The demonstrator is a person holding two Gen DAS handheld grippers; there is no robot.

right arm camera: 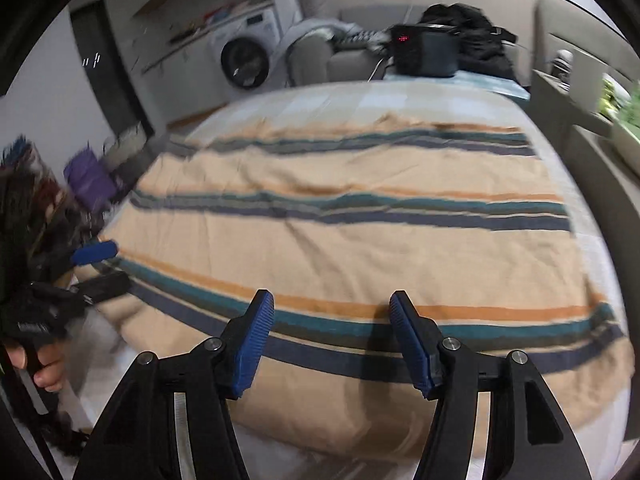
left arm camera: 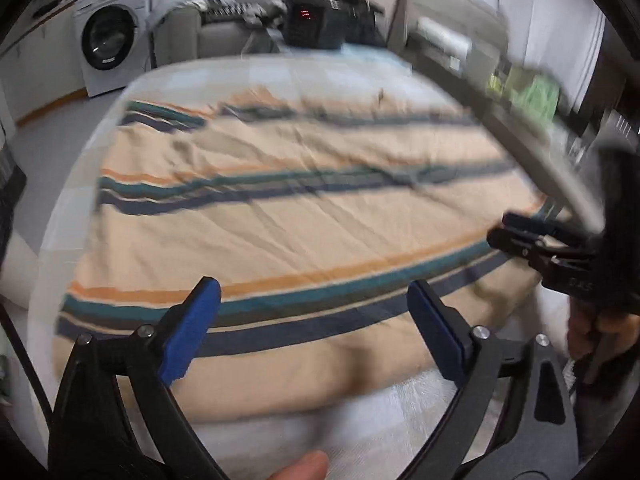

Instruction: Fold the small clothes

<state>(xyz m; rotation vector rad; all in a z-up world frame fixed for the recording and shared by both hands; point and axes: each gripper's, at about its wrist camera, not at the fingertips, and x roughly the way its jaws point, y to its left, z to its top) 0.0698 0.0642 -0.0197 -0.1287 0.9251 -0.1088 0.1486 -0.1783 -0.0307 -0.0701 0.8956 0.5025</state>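
Note:
A peach cloth with teal, navy and orange stripes [left arm camera: 304,224] lies spread flat on the table; it also shows in the right wrist view [right arm camera: 360,248]. My left gripper [left arm camera: 314,308] is open and empty, hovering over the cloth's near edge toward its left side. My right gripper [right arm camera: 332,312] is open and empty over the near edge toward the right. Each gripper appears in the other's view: the right one [left arm camera: 532,240] at the cloth's right edge, the left one [right arm camera: 96,264] at its left edge. Both views are motion-blurred.
The table has a pale checked cover [left arm camera: 352,432]. A black appliance with a red display [right arm camera: 424,54] stands at the far end beside dark clothing. A washing machine [left arm camera: 110,36] stands far left. A shelf with green items [left arm camera: 532,96] runs along the right. A purple object [right arm camera: 86,180] sits left.

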